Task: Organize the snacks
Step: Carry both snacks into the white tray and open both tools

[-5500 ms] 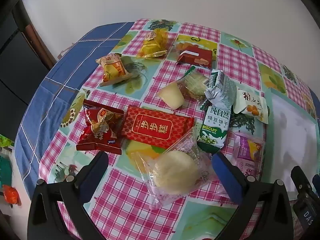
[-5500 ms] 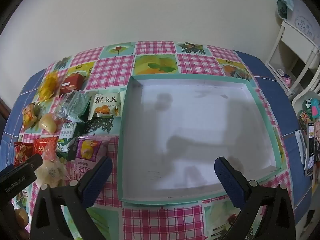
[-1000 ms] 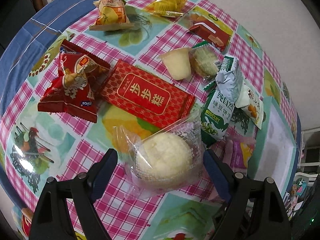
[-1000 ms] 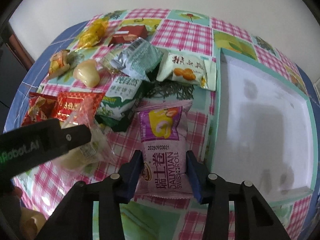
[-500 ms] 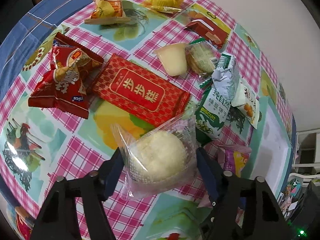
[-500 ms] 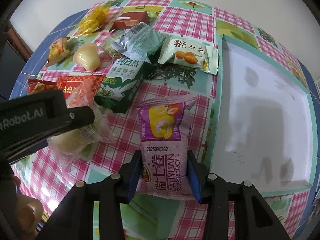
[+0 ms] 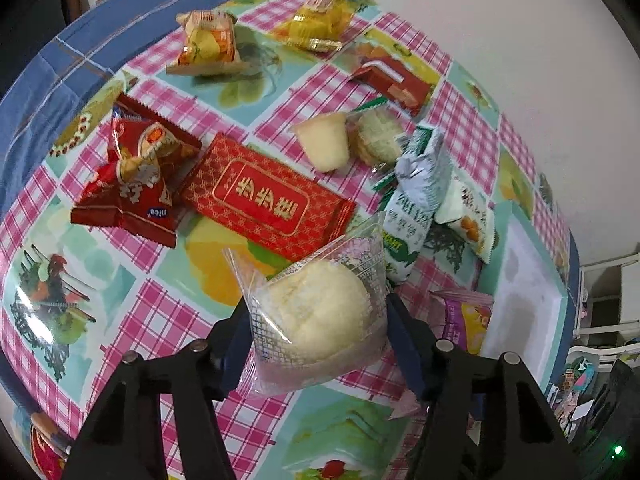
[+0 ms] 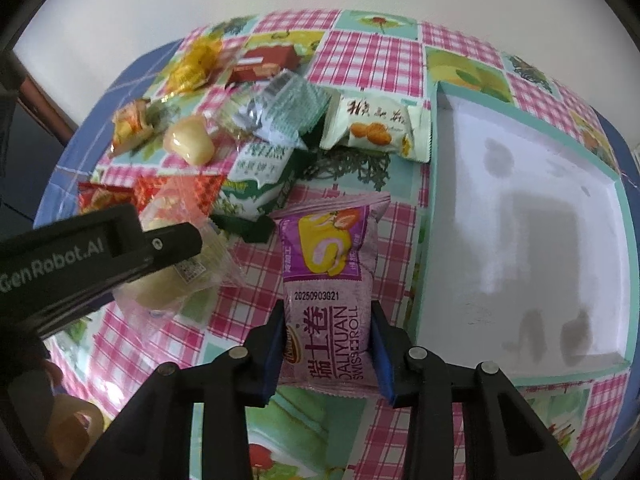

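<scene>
Bright checked oilcloth covers the table (image 7: 132,320), with a plain wall behind it and the loose snacks scattered across its left half. Start on that side: your left gripper (image 7: 316,344) has the clear-wrapped bun (image 7: 320,308) between its blue pads, and its jaws are closing, the film already creased against both pads. Let them settle on the wrapper's flanks, not on the soft bread; it will likely squash if you bear down. Just above the bun lies the flat red packet (image 7: 264,200), its near edge tucked under the bun's wrapper, so lift straight up to avoid dragging it along. The green biscuit pack (image 7: 404,236) sits just beside the bun on the right; keep clear of it too.

Moving right, your right gripper (image 8: 326,344) is pinched firmly on the lower half of the purple Swiss roll packet (image 8: 330,276), pads pressing both long edges. The packet's upper end stands free and will probably droop or swing, so carry it slowly and level. Its top corner lies near the biscuit pack.

Furthest right is the white tray (image 8: 624,280) with its teal rim, nothing in it yet. The rim stands above the cloth, so raise each packet well over the near wall before crossing. Set the Swiss roll against one wall and leave room beside it for the bun; bring the left hand across only once the right is out of the way, since the two grippers are close together.
</scene>
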Action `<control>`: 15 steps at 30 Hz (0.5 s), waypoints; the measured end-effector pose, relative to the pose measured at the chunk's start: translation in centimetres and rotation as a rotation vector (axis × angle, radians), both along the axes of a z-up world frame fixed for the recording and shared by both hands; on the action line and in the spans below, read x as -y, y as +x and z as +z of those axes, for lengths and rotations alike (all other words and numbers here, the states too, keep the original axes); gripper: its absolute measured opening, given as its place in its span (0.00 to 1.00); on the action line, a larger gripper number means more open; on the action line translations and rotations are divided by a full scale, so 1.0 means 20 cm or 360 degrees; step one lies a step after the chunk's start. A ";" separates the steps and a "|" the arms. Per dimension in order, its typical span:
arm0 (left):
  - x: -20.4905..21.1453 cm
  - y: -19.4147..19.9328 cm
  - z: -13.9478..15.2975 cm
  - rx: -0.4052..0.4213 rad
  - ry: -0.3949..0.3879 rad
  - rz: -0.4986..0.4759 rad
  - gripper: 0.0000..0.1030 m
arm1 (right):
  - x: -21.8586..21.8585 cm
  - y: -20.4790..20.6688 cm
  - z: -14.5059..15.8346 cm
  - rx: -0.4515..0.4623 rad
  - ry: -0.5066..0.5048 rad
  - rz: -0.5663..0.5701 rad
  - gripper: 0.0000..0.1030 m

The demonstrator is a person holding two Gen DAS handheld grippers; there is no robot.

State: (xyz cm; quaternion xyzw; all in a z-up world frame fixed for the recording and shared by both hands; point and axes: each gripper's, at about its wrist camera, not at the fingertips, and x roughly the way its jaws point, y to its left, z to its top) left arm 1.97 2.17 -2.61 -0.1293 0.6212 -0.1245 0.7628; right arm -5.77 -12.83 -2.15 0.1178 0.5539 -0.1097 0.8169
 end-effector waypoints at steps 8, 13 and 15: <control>0.04 -0.02 0.11 0.0152 -0.0035 -0.0067 0.63 | 0.11 -0.05 0.12 0.0121 -0.0015 -0.0156 0.40; 0.17 -0.06 0.15 0.0226 -0.0048 -0.0176 0.63 | 0.30 -0.10 0.17 0.0162 -0.0061 -0.0369 0.40; 0.22 -0.09 0.18 0.0261 -0.0051 -0.0239 0.63 | 0.39 -0.12 0.17 0.0171 -0.0072 -0.0471 0.40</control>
